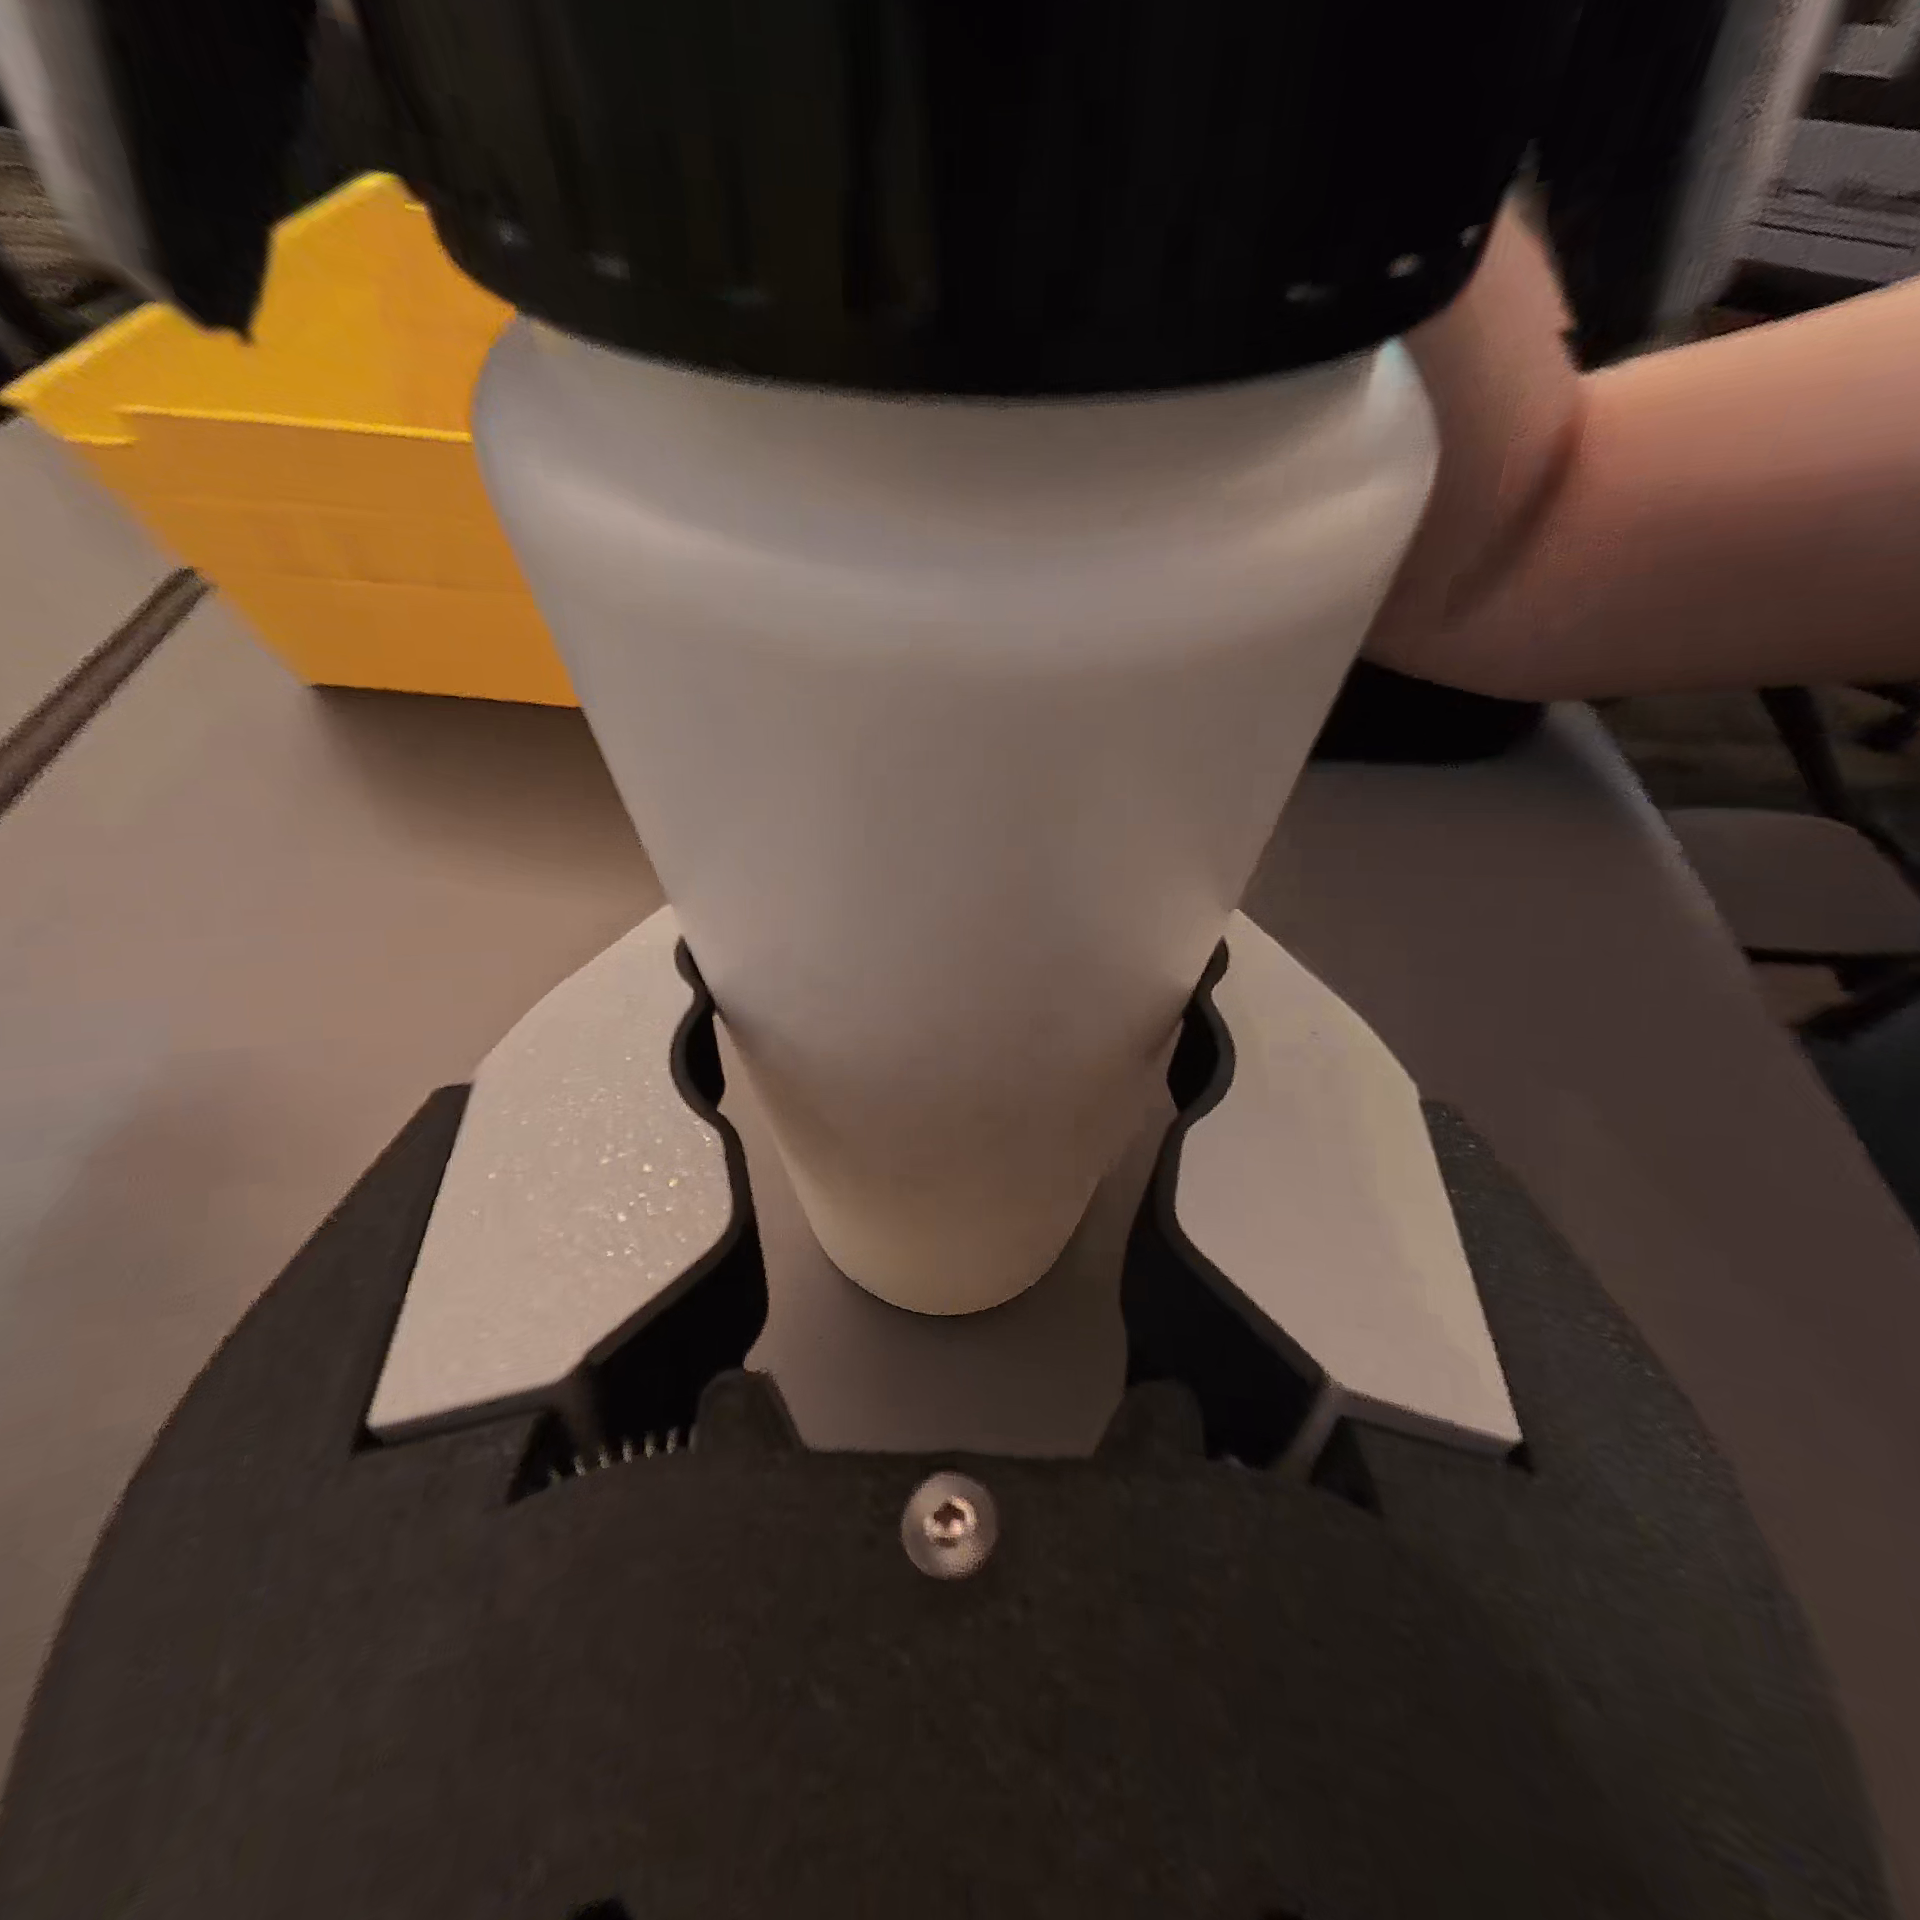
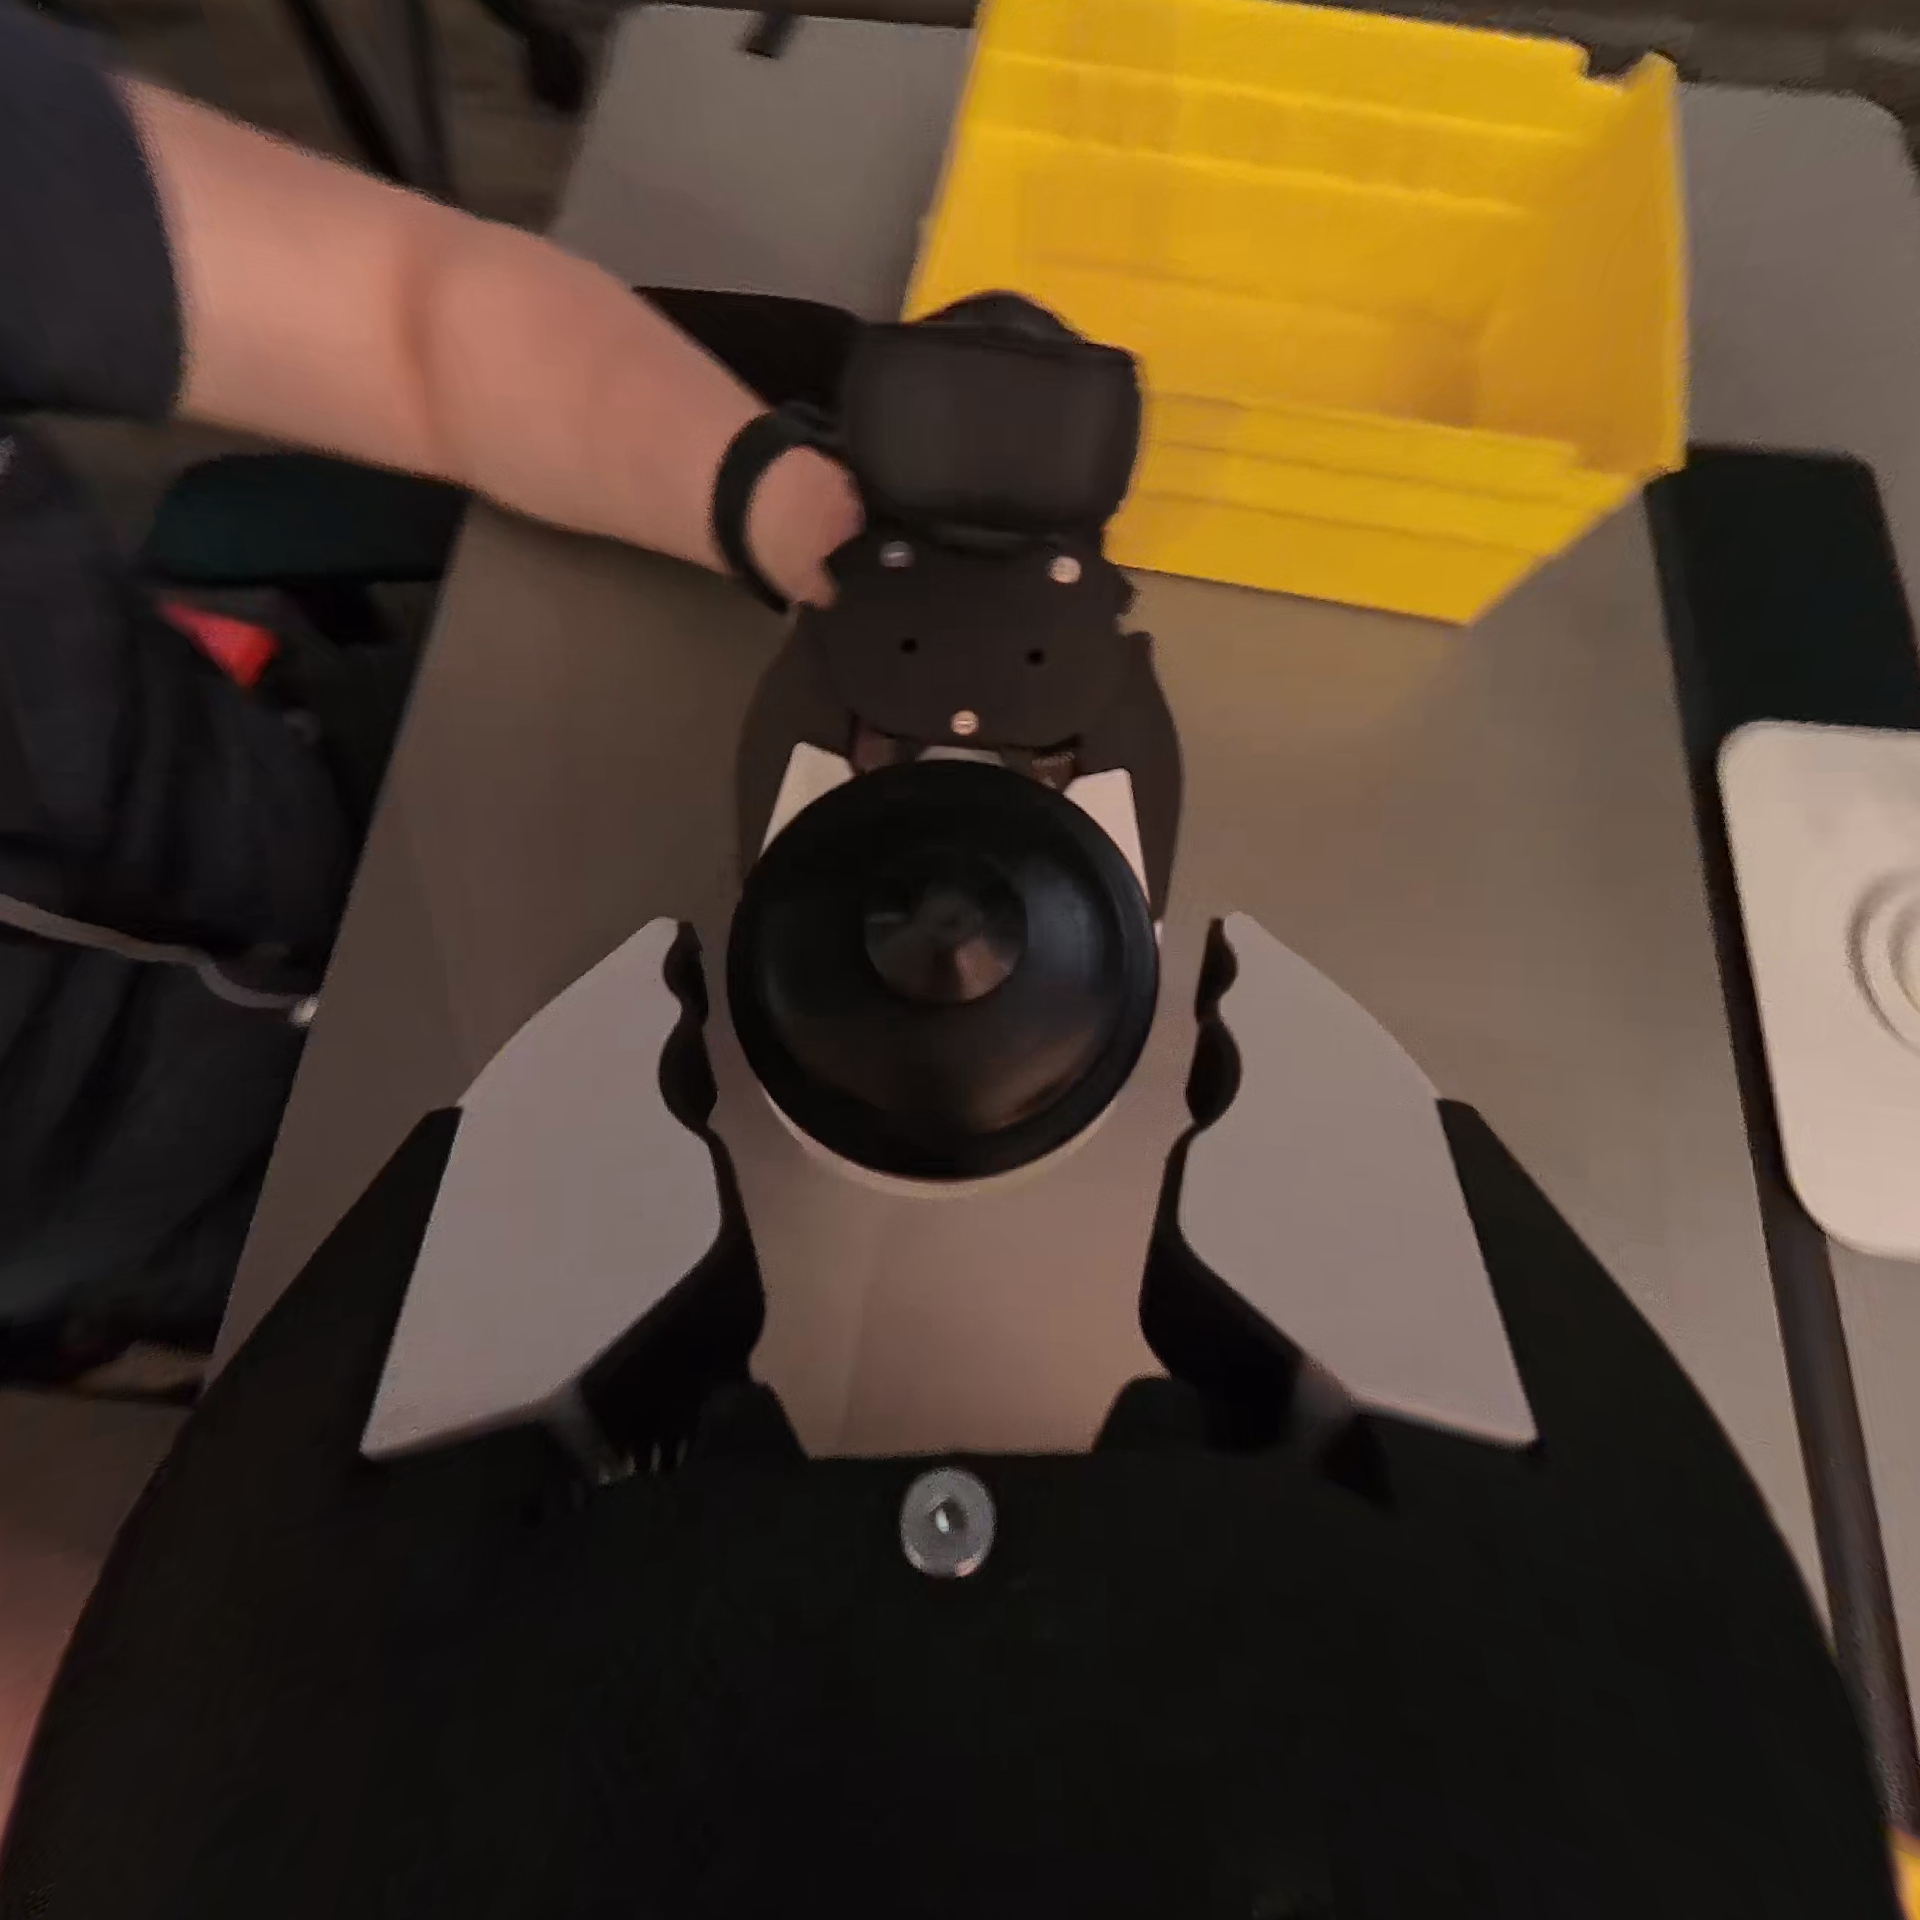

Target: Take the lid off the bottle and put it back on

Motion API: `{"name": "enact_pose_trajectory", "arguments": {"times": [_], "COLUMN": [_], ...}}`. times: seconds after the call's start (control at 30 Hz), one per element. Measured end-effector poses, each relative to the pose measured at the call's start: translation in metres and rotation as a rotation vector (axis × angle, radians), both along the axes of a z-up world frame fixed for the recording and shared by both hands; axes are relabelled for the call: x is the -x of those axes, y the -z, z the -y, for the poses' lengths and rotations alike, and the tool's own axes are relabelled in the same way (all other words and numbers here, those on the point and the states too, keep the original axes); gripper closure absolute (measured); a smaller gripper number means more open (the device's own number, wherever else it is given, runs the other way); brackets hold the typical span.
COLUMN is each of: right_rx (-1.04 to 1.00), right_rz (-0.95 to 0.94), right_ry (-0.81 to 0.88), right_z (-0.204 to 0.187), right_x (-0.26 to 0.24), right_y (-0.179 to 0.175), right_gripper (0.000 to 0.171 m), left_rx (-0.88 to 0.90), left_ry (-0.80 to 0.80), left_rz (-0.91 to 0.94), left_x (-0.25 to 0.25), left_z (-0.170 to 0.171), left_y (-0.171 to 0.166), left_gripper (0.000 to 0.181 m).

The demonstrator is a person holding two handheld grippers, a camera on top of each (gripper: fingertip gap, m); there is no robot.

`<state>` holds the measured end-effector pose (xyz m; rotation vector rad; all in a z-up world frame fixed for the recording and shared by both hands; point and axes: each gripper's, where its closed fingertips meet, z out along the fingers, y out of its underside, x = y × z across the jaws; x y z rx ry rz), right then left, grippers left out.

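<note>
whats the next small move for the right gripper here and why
Probably close the right gripper on the black lid: its fingers stand open on either side of it, not touching, while the left gripper already clamps the white bottle near its base.

A bright yellow plastic storage bin point(image 2: 1351, 312) with stepped side walls and ridged inner dividers stands open on a plain grey tabletop point(image 2: 1403, 831), towards its far edge in the right wrist view; the left wrist view shows the same bin point(image 1: 312, 499) at the left, by a dark seam point(image 1: 94, 696) running across the tabletop point(image 1: 312, 935). At the right edge of the tabletop lies a pale grey moulded tray point(image 2: 1839, 987) with raised concentric rings, beside a black strip point(image 2: 1766, 623), while dark bags with a red patch point(image 2: 218, 644) sit off the left edge, below tabletop level.
</note>
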<state>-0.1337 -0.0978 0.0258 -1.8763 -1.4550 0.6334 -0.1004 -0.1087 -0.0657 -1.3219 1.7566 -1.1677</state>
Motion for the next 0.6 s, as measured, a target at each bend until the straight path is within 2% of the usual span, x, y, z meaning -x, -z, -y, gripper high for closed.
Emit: {"name": "enact_pose_trajectory", "arguments": {"times": [0.07,0.17,0.3,0.37,0.43,0.5,0.6], "right_rx": [0.005,0.035,0.039,0.049,0.054,0.063,-0.040], "right_rz": [0.017,0.044,0.121,0.147,0.174,0.181,0.155], "right_ry": [0.157,0.429,0.558,0.518,0.387,0.213,-0.143], "right_z": [-0.016,-0.036,-0.038,-0.030,-0.015,0.008,0.040], "right_x": [0.000,-0.008,-0.013,-0.011,-0.008,-0.003,0.007], "right_y": [-0.002,-0.001,0.006,0.007,0.008,0.007,0.007], "right_gripper": [0.079,0.082,0.093,0.094,0.094,0.094,0.093], "left_rx": [0.010,0.050,0.015,-0.008,-0.003,0.001,-0.013], "left_ry": [-0.117,-0.209,-0.211,-0.155,-0.026,0.111,0.268], "left_rz": [0.014,0.037,0.019,0.010,0.005,0.004,0.007], "left_x": [-0.003,-0.005,-0.005,-0.003,0.000,0.005,0.012], "left_z": [-0.019,-0.032,-0.031,-0.023,-0.004,0.018,0.048], "left_y": [-0.001,-0.003,-0.001,0.000,0.000,0.000,0.000], "left_gripper": [0.095,0.095,0.095,0.095,0.095,0.095,0.095]}}
